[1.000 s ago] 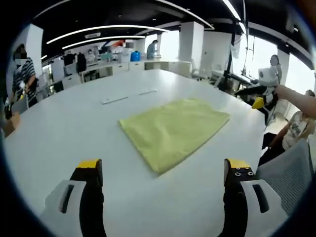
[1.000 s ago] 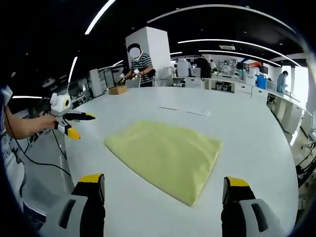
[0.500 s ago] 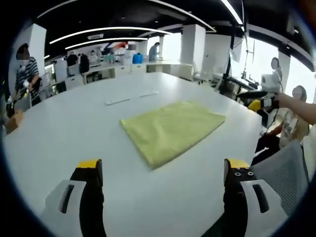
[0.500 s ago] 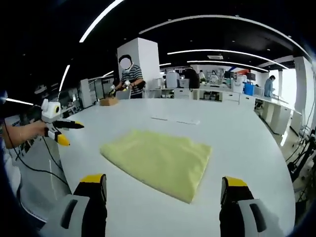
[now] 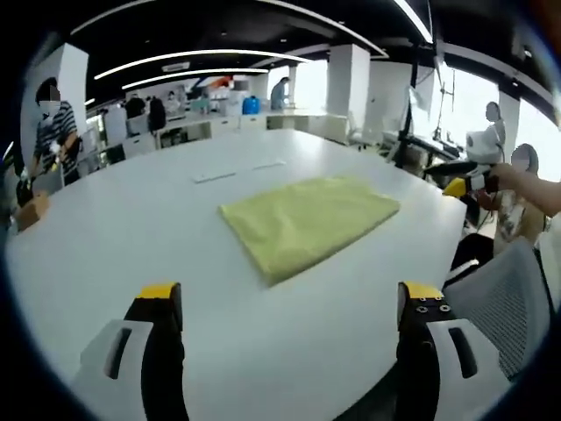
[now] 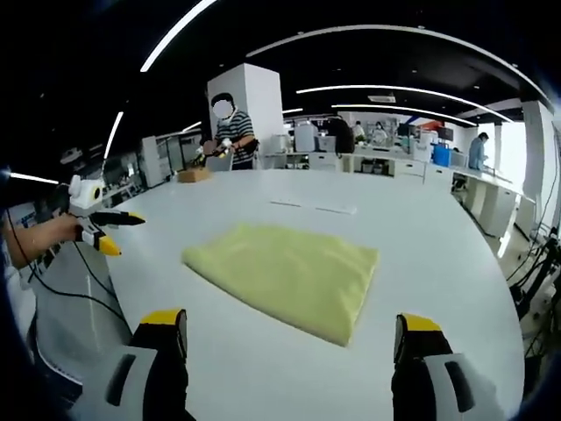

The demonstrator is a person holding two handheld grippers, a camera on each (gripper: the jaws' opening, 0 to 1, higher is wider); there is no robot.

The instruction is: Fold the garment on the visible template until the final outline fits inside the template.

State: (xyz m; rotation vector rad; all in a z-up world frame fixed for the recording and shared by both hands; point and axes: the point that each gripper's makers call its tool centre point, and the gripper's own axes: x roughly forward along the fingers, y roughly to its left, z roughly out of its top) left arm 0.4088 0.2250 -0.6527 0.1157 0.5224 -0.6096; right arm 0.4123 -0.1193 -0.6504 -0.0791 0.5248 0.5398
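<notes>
Yellow garment (image 5: 307, 221) lies flat and folded to a compact rectangle mid-worktop (image 5: 131, 228), well clear of both grippers. Left gripper (image 5: 285, 303) jaws apart, holding nothing; right gripper (image 6: 285, 329) likewise. Two thin white strips (image 6: 317, 209) lie beyond the cloth; can't tell if they mark the template. Risk: the outline may overhang the template unnoticed, and a re-grab at the layered edge could drag the fold open.

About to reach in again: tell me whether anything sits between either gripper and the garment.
Nothing visible does. In both views bare white table lies between the open jaws and the folded yellow garment. The left gripper and right gripper both hold nothing. Two thin white strips lie beyond the garment, not in the path.
</notes>
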